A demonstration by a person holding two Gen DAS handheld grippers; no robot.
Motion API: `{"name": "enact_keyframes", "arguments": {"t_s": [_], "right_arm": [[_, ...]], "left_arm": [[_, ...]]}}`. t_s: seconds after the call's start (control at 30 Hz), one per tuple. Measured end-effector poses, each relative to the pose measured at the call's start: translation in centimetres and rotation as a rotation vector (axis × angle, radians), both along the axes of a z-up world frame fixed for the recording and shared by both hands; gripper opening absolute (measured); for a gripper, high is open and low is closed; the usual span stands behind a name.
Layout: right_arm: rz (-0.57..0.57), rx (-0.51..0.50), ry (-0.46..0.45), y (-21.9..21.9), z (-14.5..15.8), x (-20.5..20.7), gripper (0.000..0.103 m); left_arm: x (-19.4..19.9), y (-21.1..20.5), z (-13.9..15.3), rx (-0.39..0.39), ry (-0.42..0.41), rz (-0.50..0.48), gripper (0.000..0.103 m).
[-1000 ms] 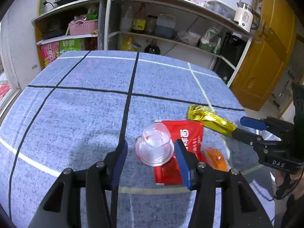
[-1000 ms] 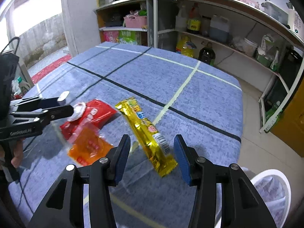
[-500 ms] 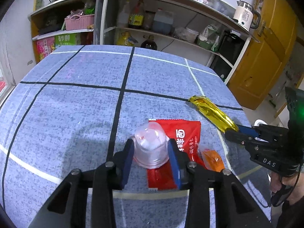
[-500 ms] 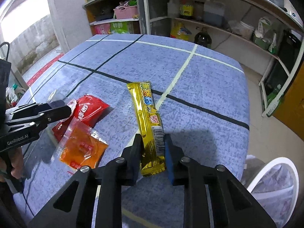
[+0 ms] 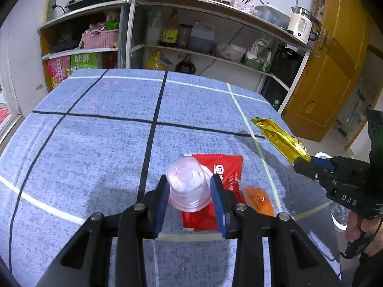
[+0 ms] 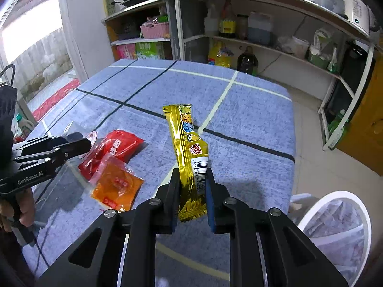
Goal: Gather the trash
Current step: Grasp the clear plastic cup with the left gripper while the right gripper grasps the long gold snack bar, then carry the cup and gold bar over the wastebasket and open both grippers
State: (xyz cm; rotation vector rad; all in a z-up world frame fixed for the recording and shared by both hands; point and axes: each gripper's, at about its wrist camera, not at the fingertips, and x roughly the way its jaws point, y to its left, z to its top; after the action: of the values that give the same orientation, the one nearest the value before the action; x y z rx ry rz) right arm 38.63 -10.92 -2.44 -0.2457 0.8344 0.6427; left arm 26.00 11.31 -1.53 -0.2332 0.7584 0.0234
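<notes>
My left gripper (image 5: pixel 190 186) is shut on a clear plastic cup (image 5: pixel 189 186) and holds it over a red packet (image 5: pixel 215 191) on the table. An orange sachet (image 5: pixel 257 197) lies beside the red packet. My right gripper (image 6: pixel 191 181) is shut on a gold snack wrapper (image 6: pixel 189 153) and holds it lifted above the table. The wrapper also shows in the left wrist view (image 5: pixel 280 141). The red packet (image 6: pixel 115 148) and orange sachet (image 6: pixel 117 186) lie left of the right gripper.
The table has a blue checked cloth (image 6: pixel 239 119). A white bin with a bag liner (image 6: pixel 335 222) stands on the floor off the table's right corner. Shelves with bottles (image 5: pixel 191 38) stand behind the table. A yellow door (image 5: pixel 335 71) is at the right.
Both grippers closed from open: the left onto the clear cup, the right onto the gold wrapper. Both objects have been lifted off the table.
</notes>
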Motion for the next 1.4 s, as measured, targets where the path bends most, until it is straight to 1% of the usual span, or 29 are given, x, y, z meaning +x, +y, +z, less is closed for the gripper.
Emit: {"name": "enact_keyframes", "arguments": {"t_s": [0.17,0.33,0.57,0.8,1.07,1.23,1.4], "right_arm": [[-0.009,0.009,-0.021,-1.1,0.8,-1.1,0.019],[-0.029,0.018,-0.041,-2.6,1.8,-2.2,0.019],[-0.084,0.026,-0.064,-6.0,2.7,-3.6,0.019],[-0.182,0.026,-0.076,-11.9,3.1,-4.8,0.019],[-0.321,0.024,-0.05,-19.4,2.1,-5.4,0.019],[-0.394,0.026,-0.021,-22.9,1.2,-5.3,0.019],[-0.438,0.025,-0.005,-24.9,0.6,-5.2,0.019]], "left_arm": [[-0.5,-0.7,1.1,0.007,-0.033,-0.017,0.036],[-1.0,-2.2,2.0,0.003,-0.06,-0.054,0.036],[-1.0,-6.0,3.4,-0.011,-0.094,-0.138,0.036],[0.2,-11.6,4.3,-0.029,-0.104,-0.24,0.036],[1.6,-19.4,4.5,-0.021,-0.1,-0.376,0.036],[2.8,-23.9,3.9,-0.041,-0.083,-0.449,0.036],[4.1,-27.2,2.8,-0.04,-0.05,-0.498,0.036]]}}
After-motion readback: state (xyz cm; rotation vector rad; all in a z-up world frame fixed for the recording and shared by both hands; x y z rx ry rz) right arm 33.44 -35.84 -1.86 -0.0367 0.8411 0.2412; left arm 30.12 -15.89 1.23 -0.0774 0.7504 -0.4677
